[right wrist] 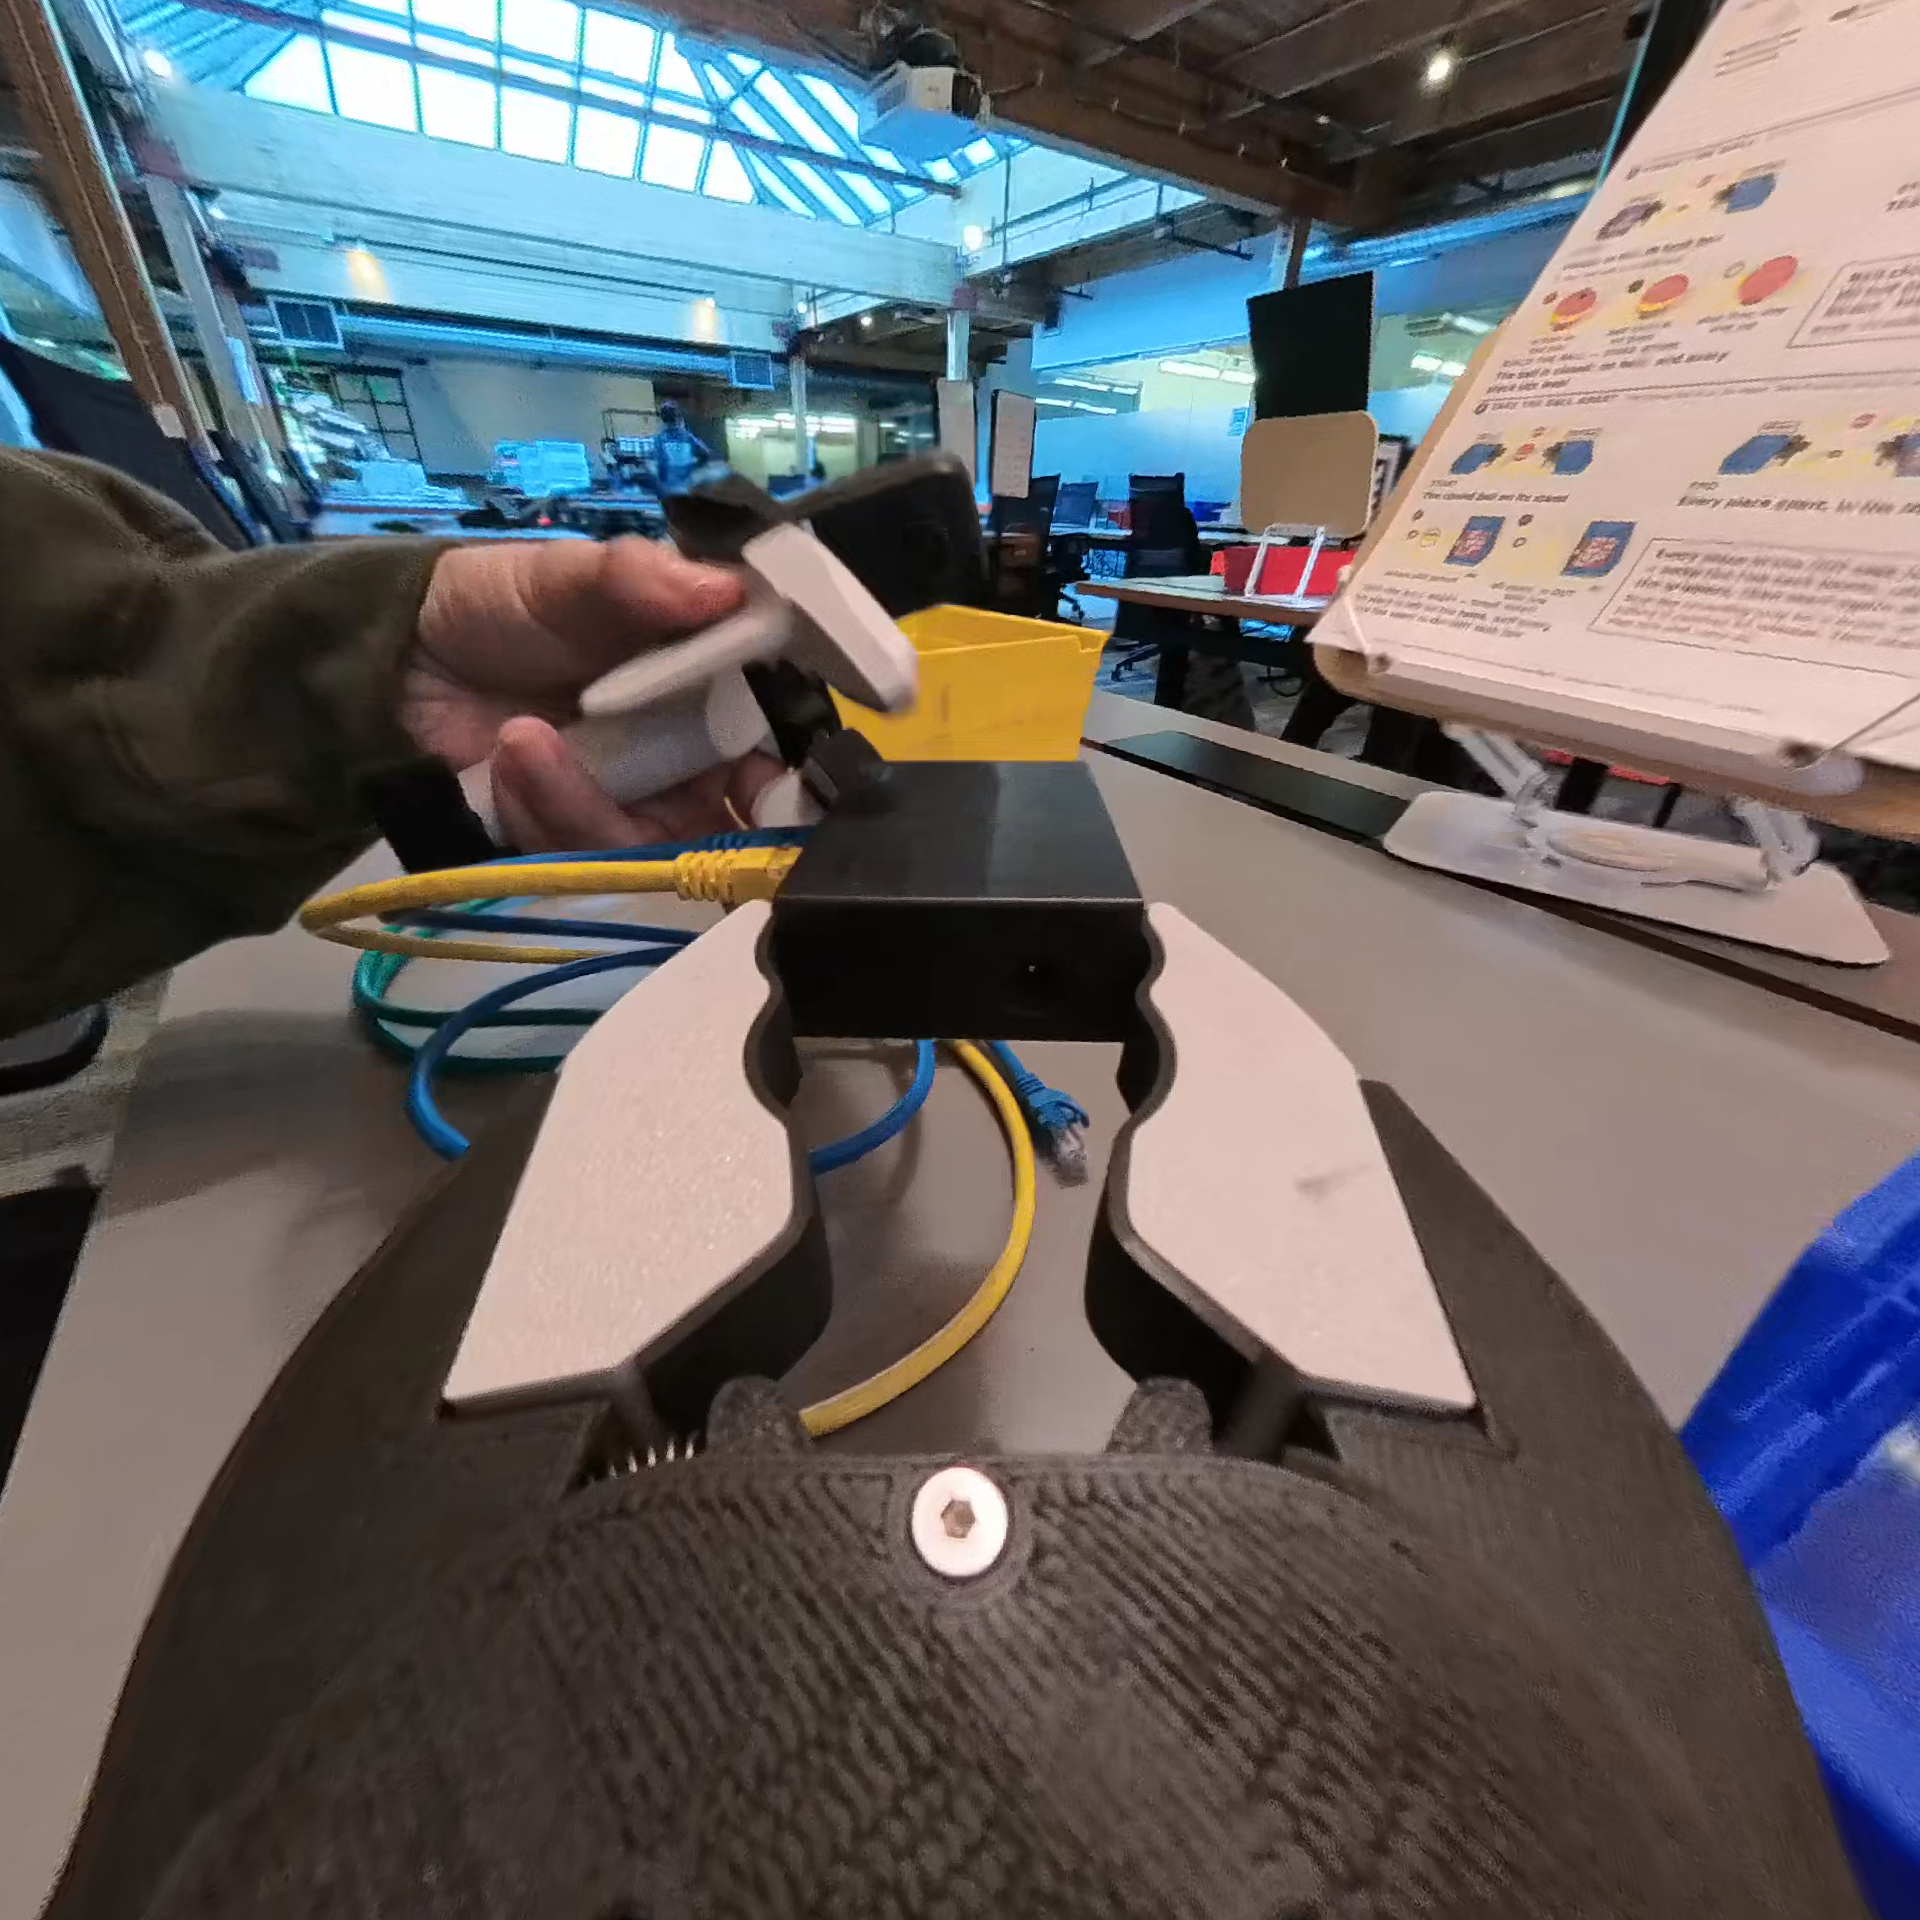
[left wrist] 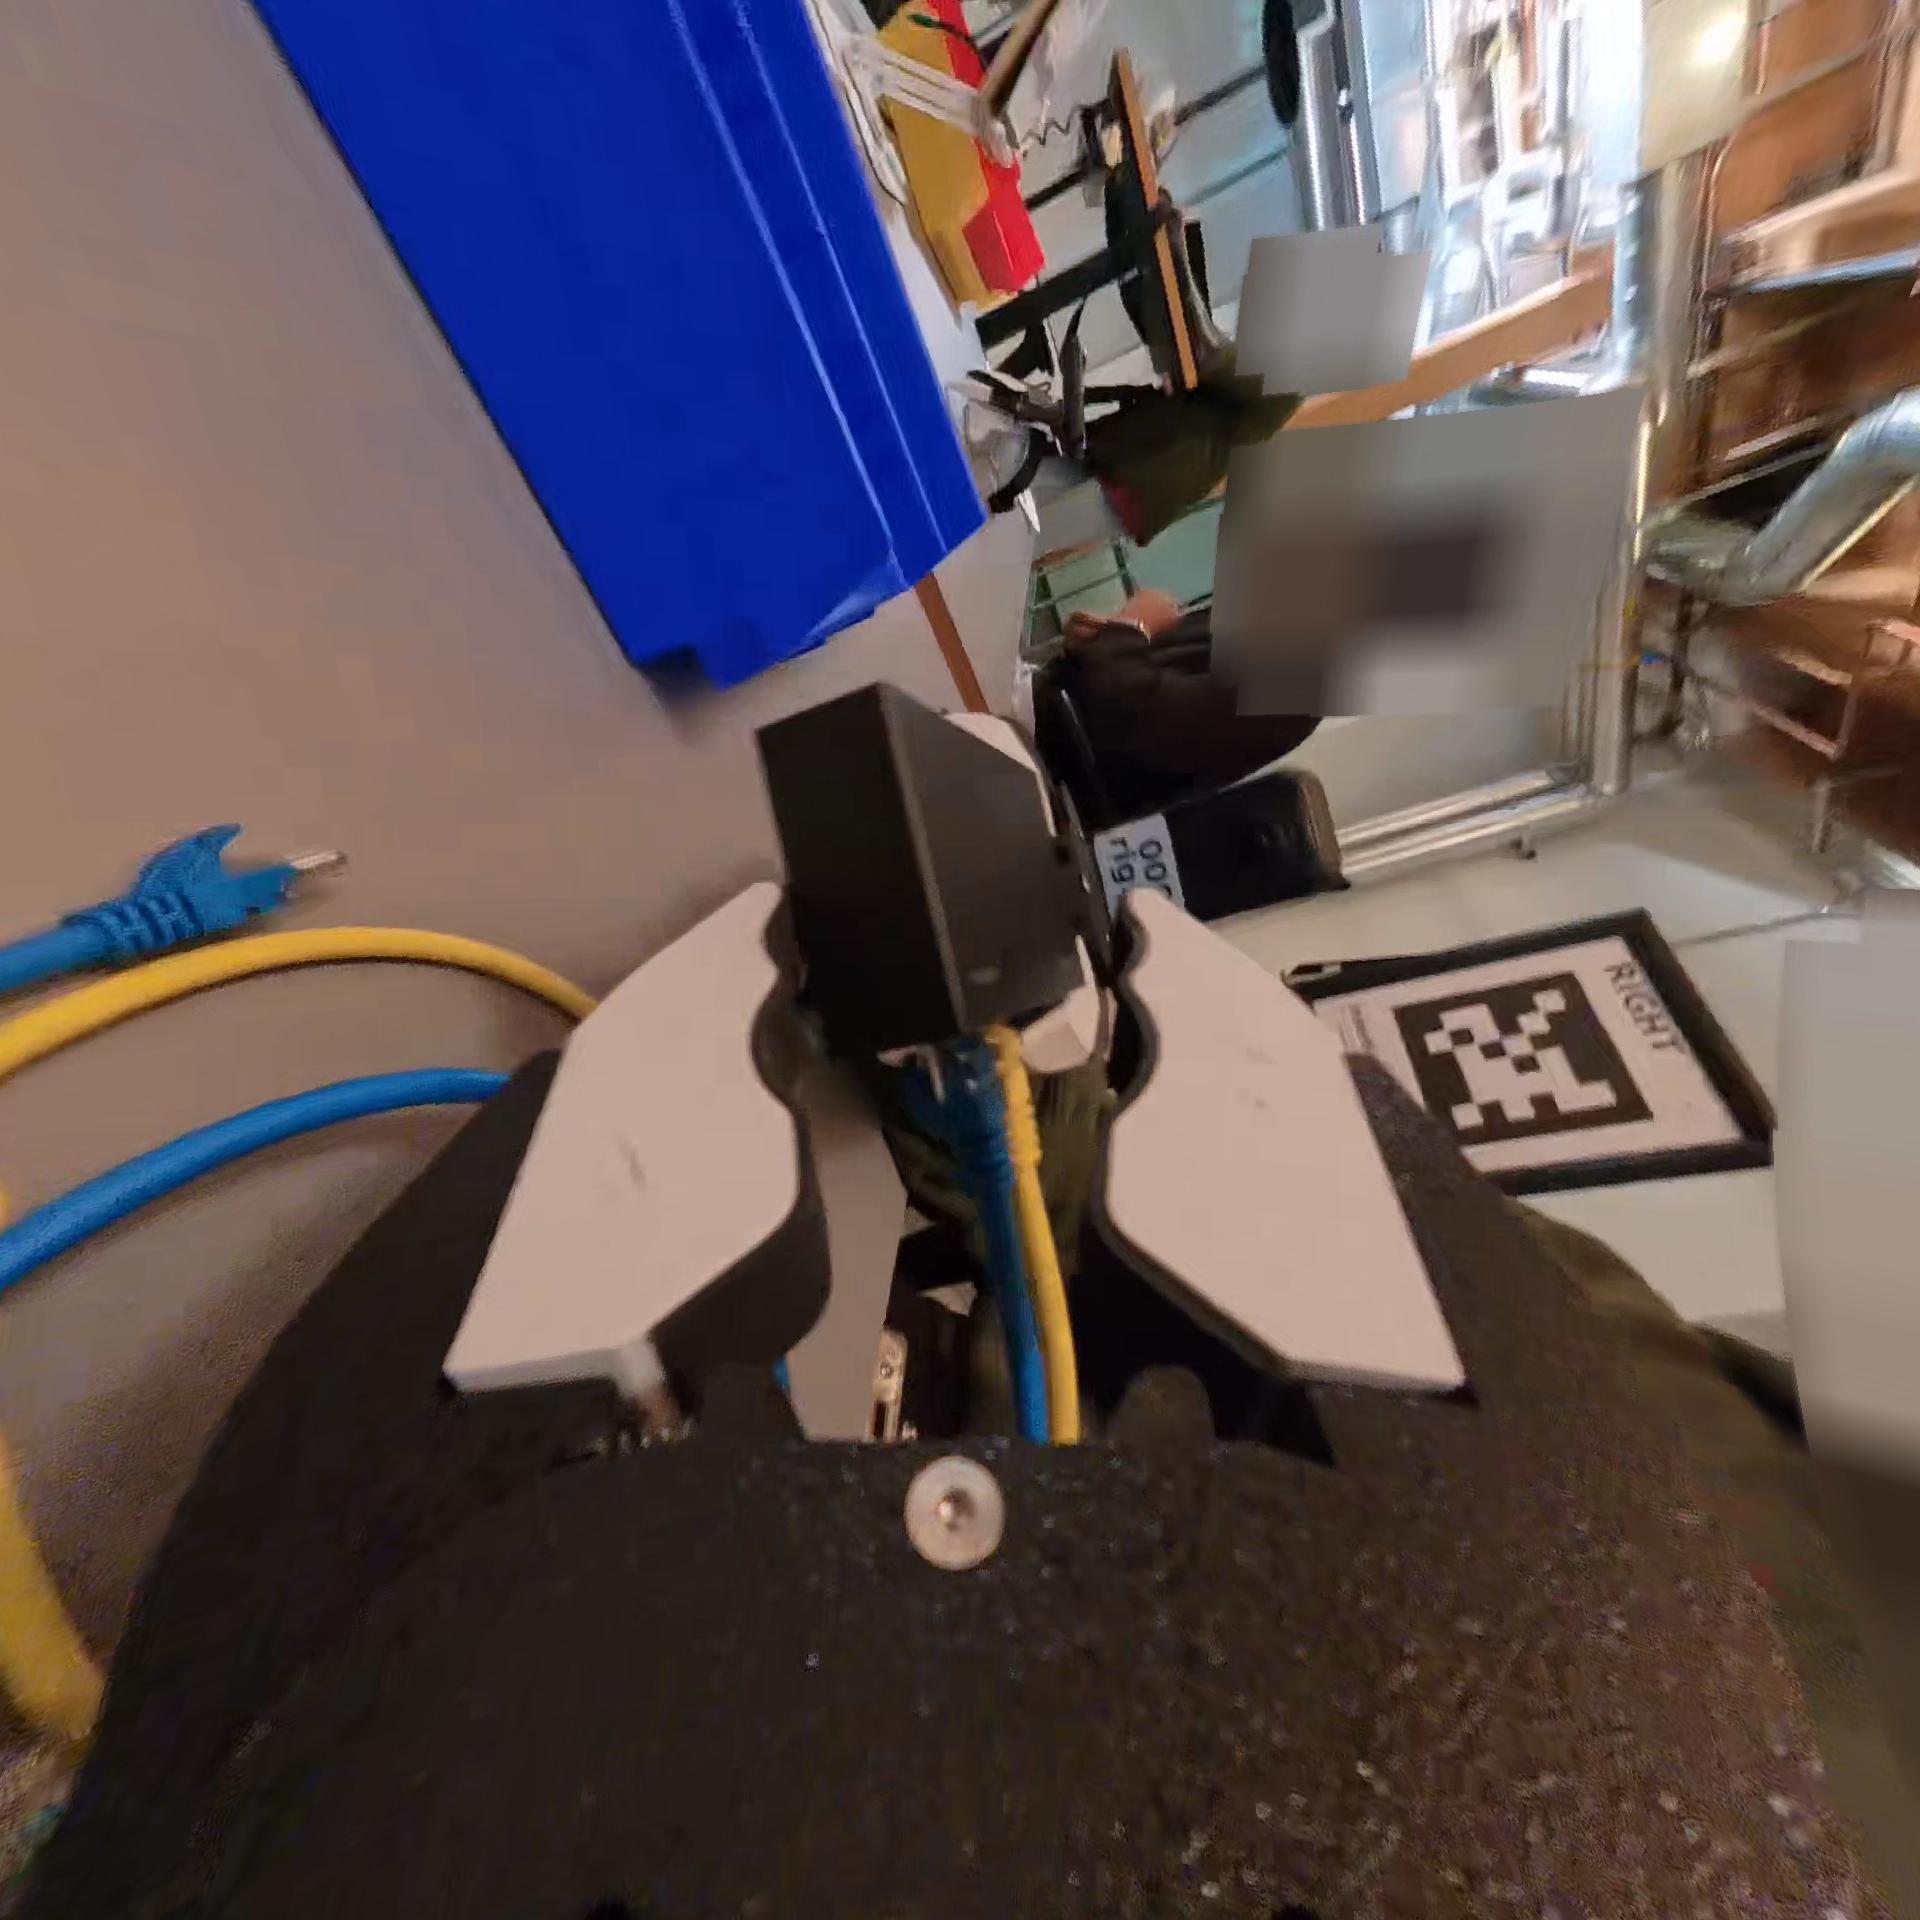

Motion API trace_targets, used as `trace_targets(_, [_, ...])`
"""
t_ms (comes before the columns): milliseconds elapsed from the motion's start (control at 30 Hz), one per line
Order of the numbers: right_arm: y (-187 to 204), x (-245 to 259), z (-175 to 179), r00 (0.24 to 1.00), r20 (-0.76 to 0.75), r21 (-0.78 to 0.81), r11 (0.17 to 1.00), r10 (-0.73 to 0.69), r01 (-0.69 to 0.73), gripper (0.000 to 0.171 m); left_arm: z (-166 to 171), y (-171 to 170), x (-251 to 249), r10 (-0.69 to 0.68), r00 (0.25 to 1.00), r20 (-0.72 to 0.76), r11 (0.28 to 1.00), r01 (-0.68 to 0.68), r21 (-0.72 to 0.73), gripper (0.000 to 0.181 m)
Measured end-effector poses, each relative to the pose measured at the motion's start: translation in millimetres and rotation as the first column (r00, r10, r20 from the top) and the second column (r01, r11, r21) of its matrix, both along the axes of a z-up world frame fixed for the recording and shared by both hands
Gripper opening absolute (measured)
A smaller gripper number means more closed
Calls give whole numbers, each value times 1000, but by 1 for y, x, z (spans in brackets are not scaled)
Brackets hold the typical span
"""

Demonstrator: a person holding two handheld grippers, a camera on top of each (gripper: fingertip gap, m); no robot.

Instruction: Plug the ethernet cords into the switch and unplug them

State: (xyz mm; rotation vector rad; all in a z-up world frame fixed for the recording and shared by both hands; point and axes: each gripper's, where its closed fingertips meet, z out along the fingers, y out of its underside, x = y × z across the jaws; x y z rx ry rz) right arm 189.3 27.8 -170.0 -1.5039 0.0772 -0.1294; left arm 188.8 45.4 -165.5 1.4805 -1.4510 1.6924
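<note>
The right tool [right wrist: 958, 977] clamps the black switch [right wrist: 961, 894] by its near end, above the grey table [right wrist: 1455, 1091]. Only the right wrist view shows a loose blue plug [right wrist: 1055, 1122] beneath it and a yellow cord [right wrist: 582, 881] entering its left side. The left wrist view shows the left tool [left wrist: 951, 971] closed on the same switch, with blue and yellow plugs [left wrist: 987, 1091] seated in it. A blue bin [left wrist: 665, 312] lies farther off. The ports themselves are hidden.
</note>
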Motion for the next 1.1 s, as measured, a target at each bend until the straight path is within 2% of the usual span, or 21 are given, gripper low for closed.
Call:
trace_targets(33, [0, 0, 1, 1000, 15, 9, 1000, -10, 10, 61, -4, -1, 3, 9, 1000, -17, 1000, -10, -8, 36])
trace_targets(167, [0, 1, 2, 1000, 22, 13, 1000, -15, 15, 61, -6, 0, 4, 24, 997, -69, 1000, -24, 6, 34])
trace_targets(400, [3, 1, 0, 991, 117, -13, 998, -59, 61, 64, 4, -1, -2, 8, 998, -59, 977, 4, 211, 30])
trace_targets(867, [9, -5, -11, 962, 267, -93, 991, -65, 93, 67, -7, 1, -14, -66, 991, -120, 964, 95, 247, 27])
trace_targets(1100, [7, 2, -15, 986, 148, -133, 986, -80, 100, 64, 0, -2, -4, -21, 999, -50, 966, 33, 258, 27])
